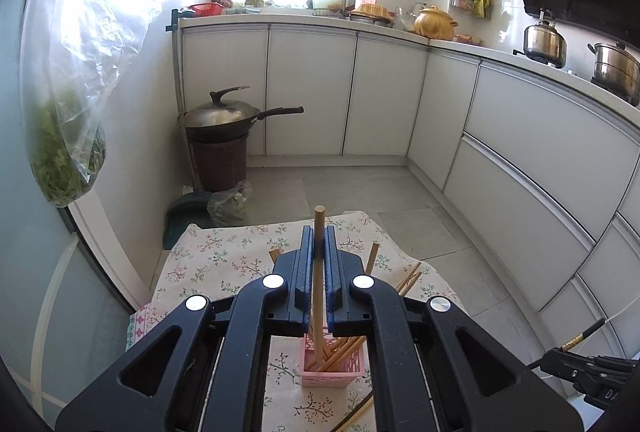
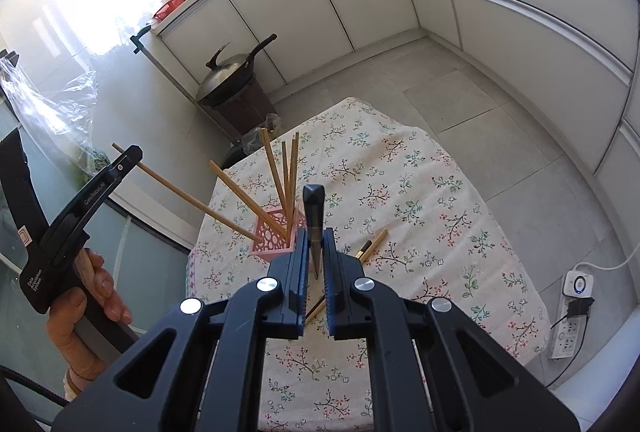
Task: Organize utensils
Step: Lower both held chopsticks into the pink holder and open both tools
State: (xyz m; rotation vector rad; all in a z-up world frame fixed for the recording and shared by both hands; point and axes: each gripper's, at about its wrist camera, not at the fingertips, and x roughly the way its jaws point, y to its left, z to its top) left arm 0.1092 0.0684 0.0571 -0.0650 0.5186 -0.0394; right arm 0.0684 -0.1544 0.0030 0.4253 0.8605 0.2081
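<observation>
Left gripper (image 1: pixel 319 244) hides most of pink holder (image 1: pixel 334 368).

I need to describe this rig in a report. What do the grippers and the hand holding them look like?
Both grippers are black plastic with triangular cut-outs, round silver bolts and blue ribbed pads. From the side, the left gripper carries white lettering. The bare left hand grips a wooden handle; a black cable trails below.

Lidded wok (image 1: pixel 224 114) rests on a brown stand (image 1: pixel 220 162) (floor level). Kettle (image 1: pixel 545 39) and steel pot (image 1: pixel 616 68) occupy the stove. Power strip (image 2: pixel 570 332) lies on the floor.
</observation>
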